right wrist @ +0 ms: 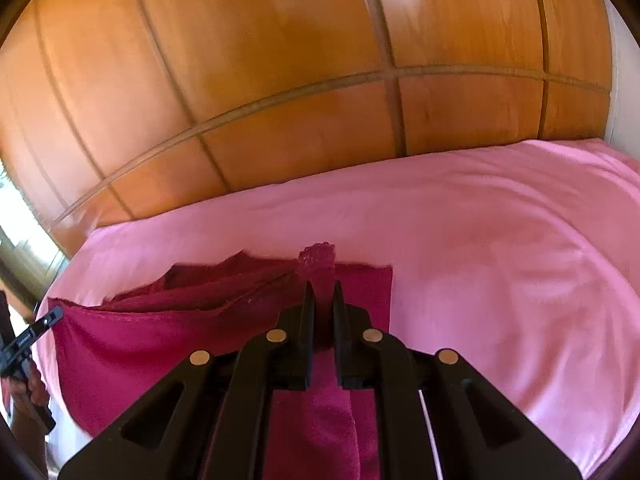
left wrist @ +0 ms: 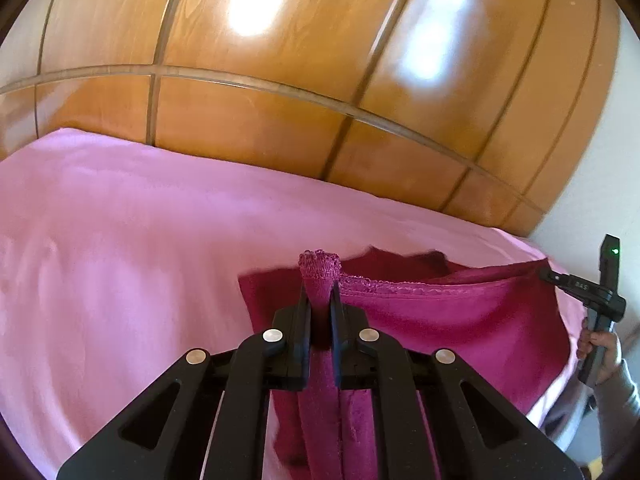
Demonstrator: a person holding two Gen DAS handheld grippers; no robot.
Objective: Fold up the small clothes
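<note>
The dark red cloth (left wrist: 460,320) hangs stretched just above the pink bed sheet (left wrist: 120,240), in front of the wooden wardrobe (left wrist: 280,100), with the left gripper (left wrist: 320,300) pinching one lacy corner and the right gripper (right wrist: 324,300) pinching the other corner.

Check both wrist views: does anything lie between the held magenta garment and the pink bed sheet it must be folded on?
Nothing visible does. The left gripper and right gripper each pinch a lace-edged corner of the magenta knit garment, stretched between them above the pink bed sheet, which shows only bare fabric around it.
</note>
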